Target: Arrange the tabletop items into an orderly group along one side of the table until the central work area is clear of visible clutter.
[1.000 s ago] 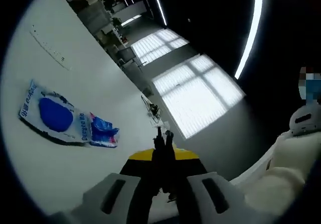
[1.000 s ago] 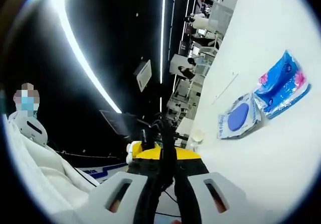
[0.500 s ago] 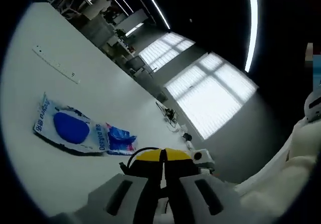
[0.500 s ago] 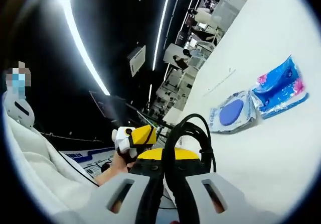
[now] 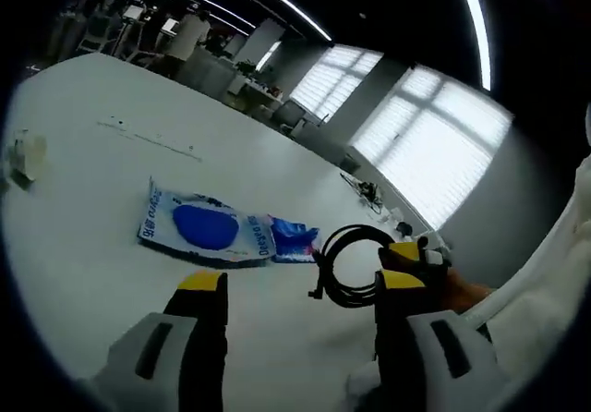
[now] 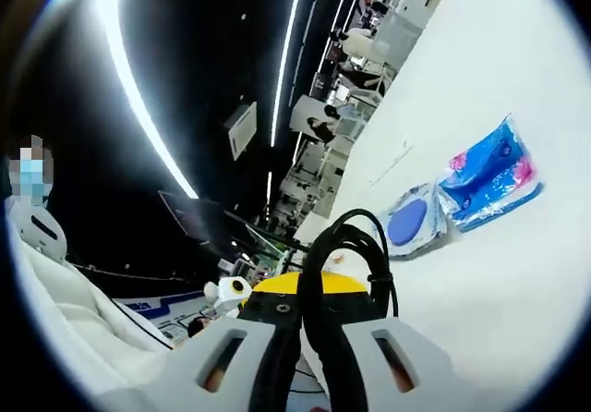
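**Right claw clamped on cable coil; left claw apart**

While the left claw (image 5: pixel 300 338) stands with jaws apart above the white desk (image 5: pixel 83 246), the right claw (image 6: pixel 305 338) is clamped on a coiled black cable (image 6: pixel 346 255). On the desk, at 11 o'clock from the left claw, a white flat packet with a blue oval (image 5: pixel 199 229) lies touching a blue patterned plastic pack (image 5: pixel 295 239). The cable coil hangs at 2 o'clock.

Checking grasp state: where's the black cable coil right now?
Clamped in the right gripper: the black cable coil loops above its jaws. In the left gripper view it hangs right of the blue packets.
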